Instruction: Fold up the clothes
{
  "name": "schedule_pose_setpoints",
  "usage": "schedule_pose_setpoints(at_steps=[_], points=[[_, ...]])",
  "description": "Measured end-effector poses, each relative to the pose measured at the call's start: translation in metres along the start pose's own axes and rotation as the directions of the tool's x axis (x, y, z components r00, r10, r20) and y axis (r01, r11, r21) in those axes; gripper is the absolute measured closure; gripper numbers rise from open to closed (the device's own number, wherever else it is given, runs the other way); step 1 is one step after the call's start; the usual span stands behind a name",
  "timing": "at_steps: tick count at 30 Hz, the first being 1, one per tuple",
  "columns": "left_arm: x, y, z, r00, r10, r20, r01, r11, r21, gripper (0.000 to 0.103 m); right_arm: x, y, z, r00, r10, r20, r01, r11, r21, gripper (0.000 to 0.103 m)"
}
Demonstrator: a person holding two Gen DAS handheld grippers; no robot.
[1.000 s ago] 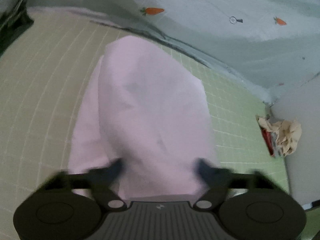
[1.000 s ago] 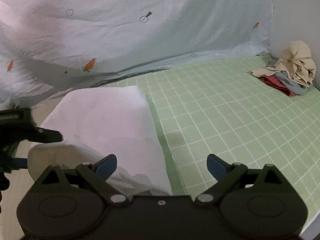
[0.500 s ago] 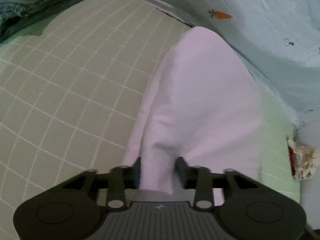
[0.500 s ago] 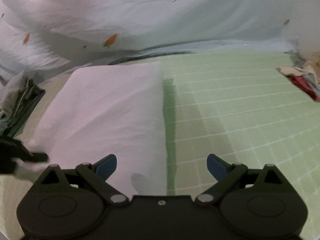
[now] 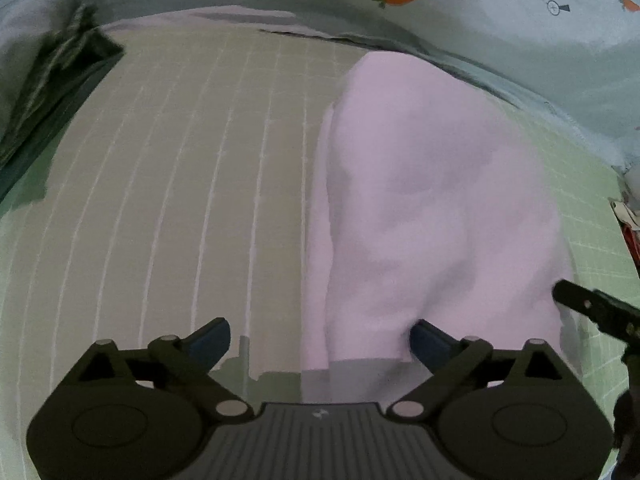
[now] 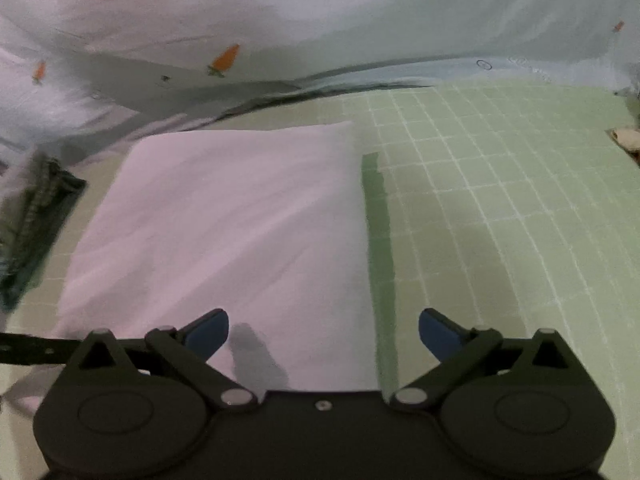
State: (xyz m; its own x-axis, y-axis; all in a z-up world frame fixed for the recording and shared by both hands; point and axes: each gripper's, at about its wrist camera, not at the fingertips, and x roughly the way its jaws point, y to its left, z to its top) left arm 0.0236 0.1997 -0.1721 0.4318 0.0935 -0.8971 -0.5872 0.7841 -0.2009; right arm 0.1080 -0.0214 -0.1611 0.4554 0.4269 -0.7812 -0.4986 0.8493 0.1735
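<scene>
The pink cloth [image 5: 432, 208] is seen in the left wrist view lying folded on the green checked sheet [image 5: 168, 200]. The left gripper [image 5: 320, 338] is tilted steeply down over the cloth's near edge; its jaws have just been opening and are spread wide, with nothing clamped. In the right wrist view, the pink cloth [image 6: 240, 232] is laid flat as a rectangle. The right gripper [image 6: 324, 332] is angled down at the near edge, released and wide. No writing can be read.
</scene>
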Motion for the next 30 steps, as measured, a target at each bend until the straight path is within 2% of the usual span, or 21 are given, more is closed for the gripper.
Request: schedule_pose_setpoints(at_steps=[3, 7, 9, 12, 14, 16, 17, 18, 19, 20, 21, 23, 25, 30], points=[[0.018, 0.012, 0.025, 0.998, -0.064, -0.009, 0.064, 0.998, -0.019, 0.005, 0.022, -0.007, 0.015, 0.999, 0.036, -0.026, -0.036, 0.999, 0.026, 0.0], [0.05, 0.021, 0.048, 0.985, -0.164, -0.046, 0.162, 0.986, -0.032, 0.004, 0.047, -0.014, 0.028, 0.995, 0.085, -0.061, -0.083, 0.996, 0.035, 0.0], [0.062, 0.022, 0.054, 0.98, -0.192, -0.057, 0.191, 0.981, -0.022, 0.0, 0.056, -0.017, 0.031, 0.991, 0.106, -0.078, -0.104, 0.994, 0.03, 0.0], [0.065, 0.016, 0.057, 0.981, -0.191, -0.03, 0.191, 0.981, 0.003, 0.0, 0.066, -0.023, 0.033, 0.983, 0.152, -0.099, -0.146, 0.988, 0.058, 0.0], [0.065, 0.013, 0.055, 0.983, -0.183, -0.02, 0.183, 0.983, -0.005, 0.001, 0.071, -0.029, 0.032, 0.975, 0.193, -0.108, -0.18, 0.977, 0.116, 0.0], [0.061, 0.014, 0.052, 0.978, -0.207, -0.01, 0.207, 0.977, -0.045, 0.012, 0.071, -0.03, 0.032, 0.972, 0.215, -0.1, -0.201, 0.971, 0.133, 0.002], [0.058, 0.014, 0.049, 0.973, -0.23, -0.005, 0.229, 0.97, -0.076, 0.035, 0.07, -0.029, 0.032, 0.969, 0.229, -0.093, -0.214, 0.966, 0.144, 0.017], [0.055, 0.015, 0.045, 0.964, -0.265, 0.003, 0.263, 0.957, -0.124, 0.047, 0.068, -0.028, 0.032, 0.966, 0.244, -0.086, -0.229, 0.961, 0.156, 0.022], [0.052, 0.015, 0.041, 0.958, -0.285, 0.012, 0.284, 0.945, -0.161, 0.051, 0.065, -0.027, 0.032, 0.963, 0.259, -0.079, -0.243, 0.955, 0.169, 0.029], [0.05, 0.013, 0.038, 0.96, -0.279, 0.024, 0.279, 0.944, -0.176, 0.061, 0.063, -0.026, 0.032, 0.959, 0.274, -0.072, -0.258, 0.949, 0.181, 0.042], [0.046, 0.011, 0.035, 0.962, -0.27, 0.038, 0.272, 0.943, -0.192, 0.069, 0.057, -0.027, 0.032, 0.956, 0.288, -0.055, -0.273, 0.942, 0.195, 0.05], [0.033, 0.005, 0.029, 0.963, -0.26, 0.072, 0.269, 0.936, -0.227, 0.079, 0.044, -0.029, 0.031, 0.949, 0.316, -0.016, -0.304, 0.926, 0.224, 0.07], [0.017, -0.002, 0.024, 0.963, -0.253, 0.098, 0.269, 0.933, -0.239, 0.083, 0.031, -0.032, 0.03, 0.94, 0.342, 0.023, -0.336, 0.908, 0.251, 0.076], [-0.028, -0.011, 0.01, 0.959, -0.232, 0.164, 0.266, 0.936, -0.232, 0.085, -0.008, -0.022, 0.028, 0.92, 0.377, 0.108, -0.392, 0.893, 0.221, 0.079]])
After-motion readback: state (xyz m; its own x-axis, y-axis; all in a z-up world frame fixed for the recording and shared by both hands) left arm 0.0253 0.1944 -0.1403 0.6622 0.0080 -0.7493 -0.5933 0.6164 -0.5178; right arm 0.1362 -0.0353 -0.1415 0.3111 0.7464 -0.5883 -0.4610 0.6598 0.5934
